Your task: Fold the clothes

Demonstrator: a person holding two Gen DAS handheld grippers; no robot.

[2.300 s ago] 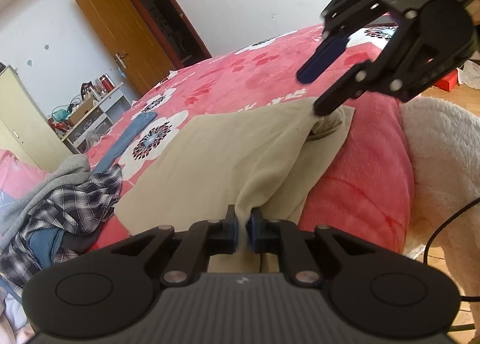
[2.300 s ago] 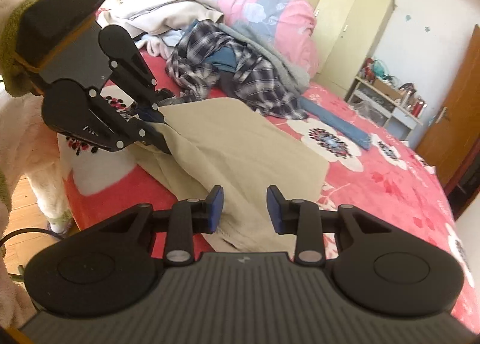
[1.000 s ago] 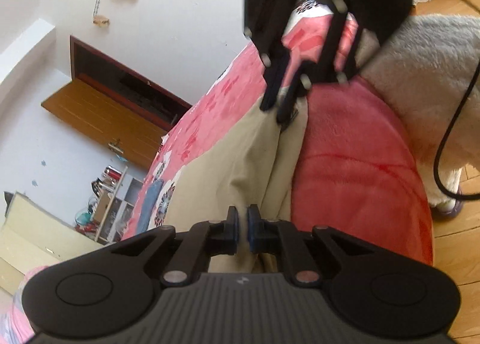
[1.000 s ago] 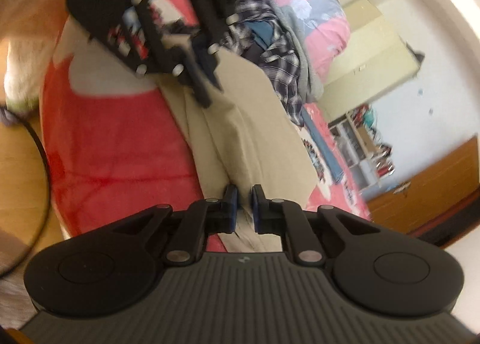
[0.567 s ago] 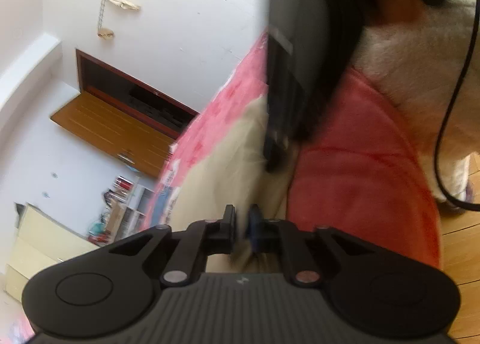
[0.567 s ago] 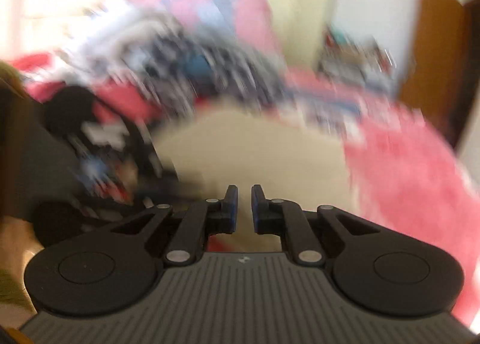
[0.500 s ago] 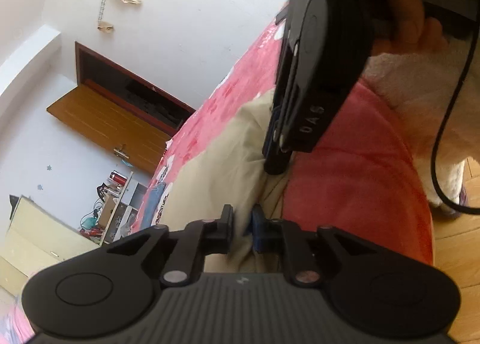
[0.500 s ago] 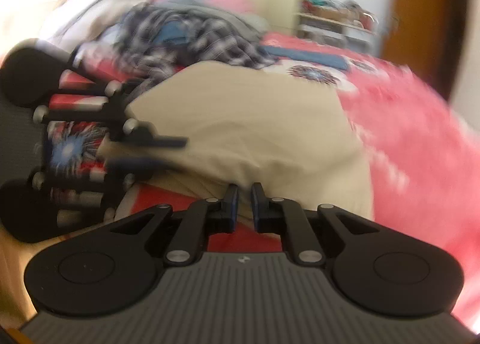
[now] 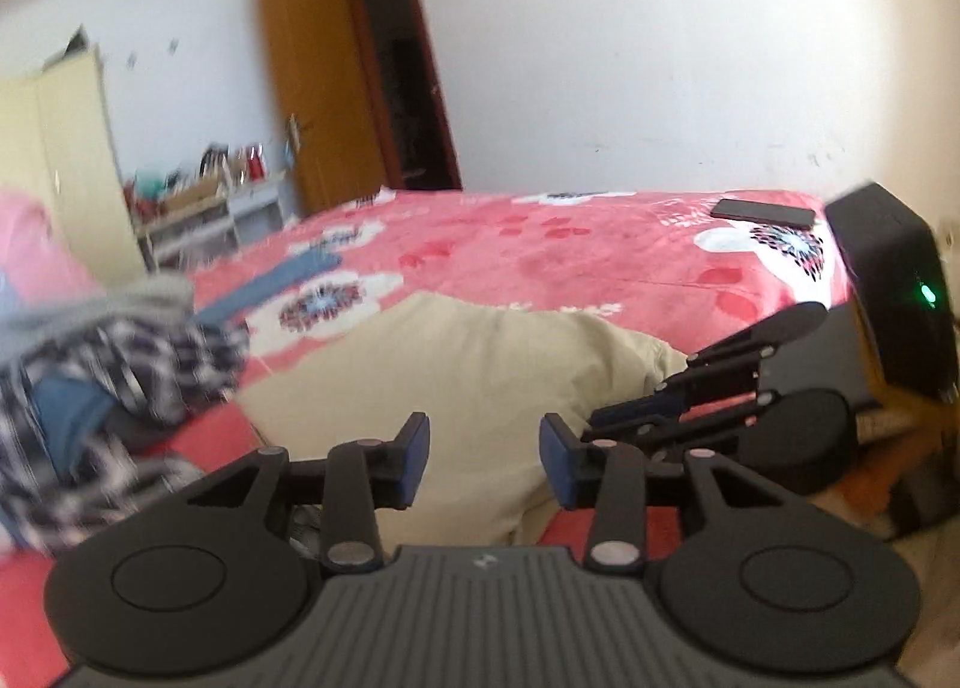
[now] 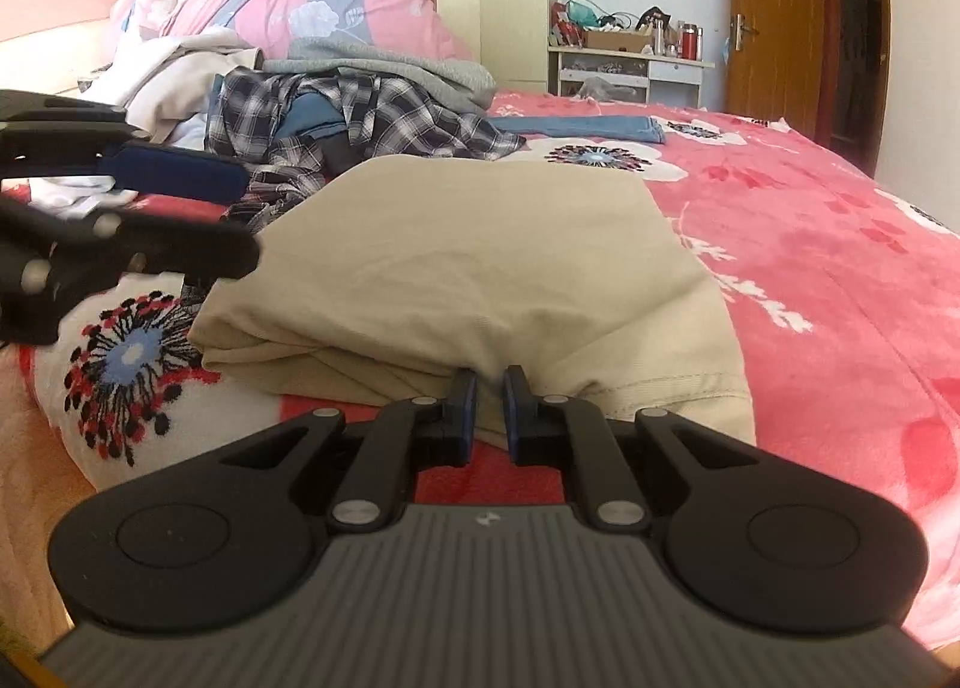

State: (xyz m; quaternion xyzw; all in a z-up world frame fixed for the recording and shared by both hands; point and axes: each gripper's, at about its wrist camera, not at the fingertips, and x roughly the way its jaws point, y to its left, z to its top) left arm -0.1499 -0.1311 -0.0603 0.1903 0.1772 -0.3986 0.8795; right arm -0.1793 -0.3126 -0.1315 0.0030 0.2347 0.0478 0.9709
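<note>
The beige garment (image 10: 480, 262) lies folded on the bed (image 10: 840, 268) near its front edge, doubled over with several layers showing along the near side. A moment back both my tongs had it pinched and lifted in a narrow hanging strip; it is now laid down flat and wide. My right tongs (image 10: 487, 403) are pressed nearly together on the garment's front fold, a small ridge of cloth caught between the blue pads. My left tongs (image 9: 483, 460) have let go since the last frame: they are spread wide above the cloth, nothing between them. From the right view the left tongs (image 10: 198, 208) sit off to the left, just beside the garment's corner. Behind it a pile of plaid shirt (image 10: 372, 117) and grey clothes, with jeans (image 10: 576, 126) laid flat farther back. A phone (image 9: 763, 212) lies on the far side of the bed. The left view is blurred at its left edge
</note>
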